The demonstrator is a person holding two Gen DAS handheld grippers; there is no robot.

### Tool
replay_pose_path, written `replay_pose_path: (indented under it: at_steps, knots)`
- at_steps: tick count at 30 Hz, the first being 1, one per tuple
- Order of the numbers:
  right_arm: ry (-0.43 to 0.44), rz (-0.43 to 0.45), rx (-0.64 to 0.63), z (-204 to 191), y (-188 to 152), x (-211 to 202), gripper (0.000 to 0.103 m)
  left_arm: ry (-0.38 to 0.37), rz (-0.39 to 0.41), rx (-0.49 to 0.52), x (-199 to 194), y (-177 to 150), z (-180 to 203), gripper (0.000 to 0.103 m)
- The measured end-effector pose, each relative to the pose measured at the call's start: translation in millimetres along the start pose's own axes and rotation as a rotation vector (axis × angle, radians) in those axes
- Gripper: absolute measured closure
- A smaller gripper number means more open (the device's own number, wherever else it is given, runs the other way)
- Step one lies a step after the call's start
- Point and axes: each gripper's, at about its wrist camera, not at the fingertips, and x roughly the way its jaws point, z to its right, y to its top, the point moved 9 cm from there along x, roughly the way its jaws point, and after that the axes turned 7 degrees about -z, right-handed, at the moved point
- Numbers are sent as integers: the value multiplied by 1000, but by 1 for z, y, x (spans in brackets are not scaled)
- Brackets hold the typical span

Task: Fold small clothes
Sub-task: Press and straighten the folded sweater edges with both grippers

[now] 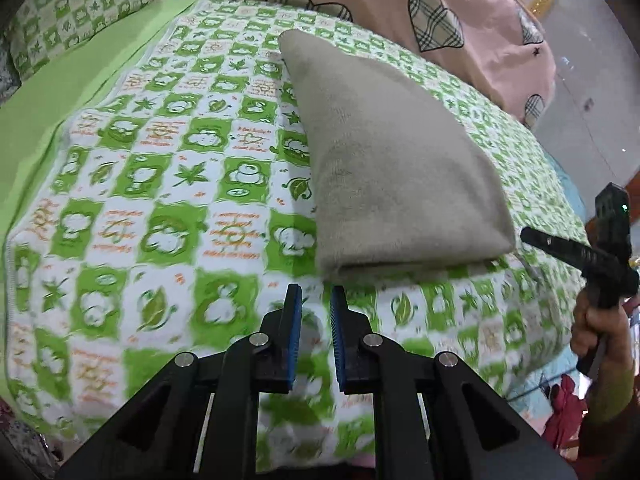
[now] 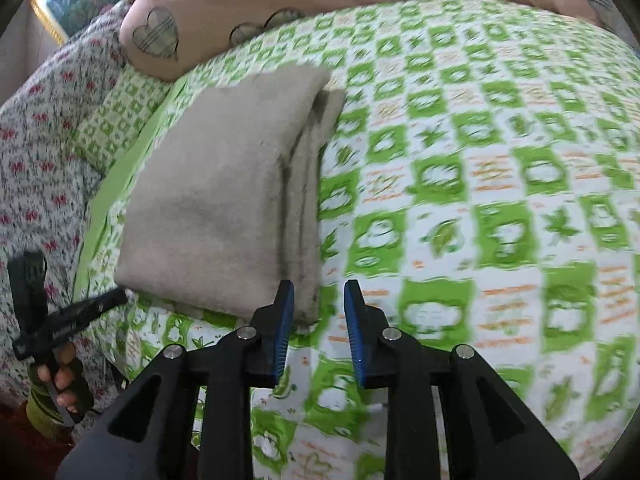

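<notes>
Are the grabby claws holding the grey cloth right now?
No. The left gripper and right gripper are both open and empty; the folded grey cloth lies free on the green blanket.

Your two wrist views hover close above the patterned bedspread, sharing the folded beige cloth at 12 o'clock.

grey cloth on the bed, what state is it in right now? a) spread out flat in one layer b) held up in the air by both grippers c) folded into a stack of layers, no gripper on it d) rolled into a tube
c: the grey cloth lies on the green patterned bedsheet with stacked layer edges showing along one side, and the left gripper and right gripper are both open and hold nothing.
</notes>
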Motion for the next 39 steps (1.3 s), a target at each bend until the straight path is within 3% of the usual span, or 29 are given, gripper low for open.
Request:
replay_pose_path:
  at_steps: [4, 9, 14, 22, 28, 32, 39]
  knots:
    - [17, 35, 27, 5, 11, -13, 76, -1, 51, -20, -22, 9, -6, 89]
    - [69, 63, 32, -10, 28, -14, 76, -58, 107, -42, -32, 43, 2, 88]
    - [111, 71, -16, -37, 60, -3, 75, -112, 119, 8, -19, 83, 36, 83]
    - [145, 32, -59, -69, 113, 47, 73, -58, 84, 90, 30, 134, 63, 81]
    - [102, -6, -51, -59, 123, 78, 73, 5, 56, 143, 51, 130, 59, 84]
    - [74, -34, -36, -46, 122, 97, 75, -36, 42, 124, 64, 121, 53, 89]
    - [51, -15, -40, -39, 123, 101, 76, 1, 53, 151, 65, 121, 58, 90]
